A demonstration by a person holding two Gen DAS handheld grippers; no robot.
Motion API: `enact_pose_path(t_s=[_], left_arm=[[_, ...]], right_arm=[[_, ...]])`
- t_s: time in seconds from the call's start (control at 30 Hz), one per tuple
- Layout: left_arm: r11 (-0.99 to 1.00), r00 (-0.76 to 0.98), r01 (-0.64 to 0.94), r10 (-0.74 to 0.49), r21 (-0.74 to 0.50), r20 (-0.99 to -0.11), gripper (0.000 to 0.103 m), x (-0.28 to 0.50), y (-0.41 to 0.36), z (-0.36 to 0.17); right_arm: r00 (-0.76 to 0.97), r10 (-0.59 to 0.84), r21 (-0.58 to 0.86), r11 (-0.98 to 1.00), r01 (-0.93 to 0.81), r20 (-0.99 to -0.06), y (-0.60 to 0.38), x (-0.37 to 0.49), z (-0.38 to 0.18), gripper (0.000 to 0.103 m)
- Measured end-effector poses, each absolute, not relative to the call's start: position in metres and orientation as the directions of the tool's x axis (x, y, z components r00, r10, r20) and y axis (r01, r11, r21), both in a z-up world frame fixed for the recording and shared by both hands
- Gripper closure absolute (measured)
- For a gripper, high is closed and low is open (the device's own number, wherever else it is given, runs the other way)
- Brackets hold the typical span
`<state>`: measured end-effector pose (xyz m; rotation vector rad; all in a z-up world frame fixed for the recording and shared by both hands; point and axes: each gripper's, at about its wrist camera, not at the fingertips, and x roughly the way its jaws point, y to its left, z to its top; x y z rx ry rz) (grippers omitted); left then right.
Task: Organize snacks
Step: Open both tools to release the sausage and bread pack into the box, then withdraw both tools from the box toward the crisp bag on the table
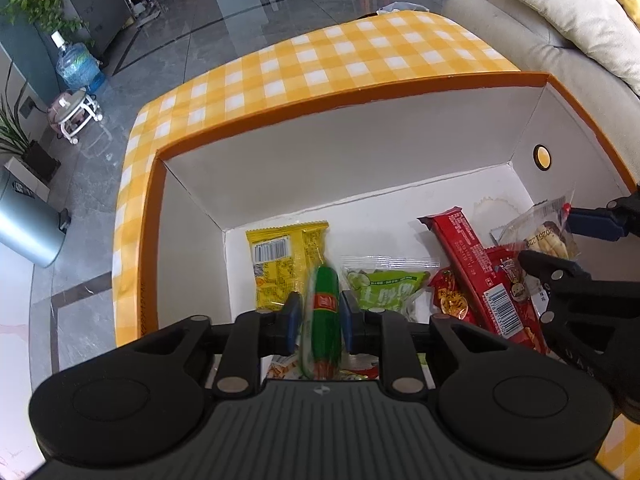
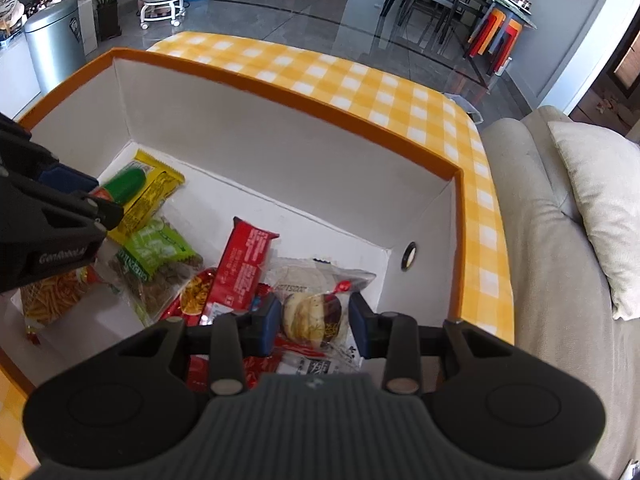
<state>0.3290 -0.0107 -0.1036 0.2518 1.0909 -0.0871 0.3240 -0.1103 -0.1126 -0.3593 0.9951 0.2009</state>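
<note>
Table (image 1: 320, 60), yellow-white checked cloth, carries orange-rimmed white box (image 1: 360, 92). Box sits directly on cloth, toward table's near side; far strip bare.

Orange-rimmed white box (image 1: 360, 92) holding snack packets, green sausage stick (image 1: 326, 312) upright above yellow packet (image 1: 280, 260), clear-wrapped cake (image 2: 316, 316) near right wall

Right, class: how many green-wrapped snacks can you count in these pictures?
2. A dark green stick sits between the left gripper's fingers, over the yellow packet; a light green packet lies on the box floor beside it. More may be hidden under the pile.
</note>
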Motion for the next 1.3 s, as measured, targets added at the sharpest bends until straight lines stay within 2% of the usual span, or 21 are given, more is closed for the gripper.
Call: enact_pose_path(t_s=[0.03, 0.17, 0.23, 0.33, 0.37, 0.4, 0.5, 0.6, 0.7, 0.83, 0.97, 1.3], left_arm=[[0.967, 0.466, 0.199, 0.048, 0.158, -0.883, 0.07, 0.329, -0.011, -0.103], [0.964, 0.488, 0.201, 0.053, 0.171, -0.871, 0.056, 0.324, -0.011, -0.095], [0.963, 0.501, 0.198, 0.06, 0.181, -0.863, 0.045, 0.32, -0.012, -0.09], [0.956, 0.532, 0.215, 0.055, 0.197, -0.845, 0.039, 0.312, -0.013, -0.081], [0.954, 0.543, 0.222, 0.05, 0.201, -0.839, 0.033, 0.309, -0.014, -0.078], [0.952, 0.552, 0.226, 0.048, 0.205, -0.832, 0.023, 0.306, -0.014, -0.076], [0.953, 0.588, 0.235, 0.019, 0.193, -0.809, 0.022, 0.293, -0.012, -0.066], [0.967, 0.597, 0.232, -0.057, 0.104, -0.8, 0.013, 0.283, -0.003, -0.057], [0.978, 0.611, 0.207, -0.127, 0.003, -0.781, 0.013, 0.271, 0.009, -0.046], [0.981, 0.653, 0.194, -0.124, 0.007, -0.747, 0.013, 0.251, 0.014, -0.032], [0.983, 0.667, 0.179, -0.153, -0.042, -0.729, 0.02, 0.232, 0.022, -0.019], [0.984, 0.707, 0.176, -0.108, 0.026, -0.699, 0.022, 0.176, 0.017, -0.008]], right_arm=[[0.529, 0.006, -0.198, 0.924, -0.328, -0.849, -0.11, 0.324, -0.113, 0.068], [0.529, 0.016, -0.19, 0.924, -0.332, -0.848, -0.11, 0.323, -0.11, 0.066], [0.535, 0.036, -0.167, 0.93, -0.327, -0.844, -0.112, 0.32, -0.106, 0.059], [0.552, 0.057, -0.152, 0.934, -0.324, -0.832, -0.113, 0.314, -0.097, 0.051], [0.56, 0.061, -0.151, 0.934, -0.324, -0.827, -0.112, 0.311, -0.094, 0.048], [0.568, 0.064, -0.151, 0.934, -0.323, -0.821, -0.112, 0.308, -0.091, 0.048], [0.594, 0.07, -0.145, 0.941, -0.305, -0.801, -0.113, 0.298, -0.081, 0.042], [0.614, 0.08, -0.119, 0.954, -0.276, -0.785, -0.117, 0.287, -0.072, 0.042], [0.637, 0.089, -0.092, 0.965, -0.245, -0.766, -0.121, 0.272, -0.062, 0.042], [0.665, 0.095, -0.069, 0.974, -0.216, -0.741, -0.125, 0.255, -0.049, 0.042], [0.684, 0.105, -0.045, 0.979, -0.197, -0.722, -0.127, 0.241, -0.036, 0.042], [0.679, 0.141, 0.025, 0.984, -0.178, -0.721, -0.131, 0.193, -0.023, 0.041]])
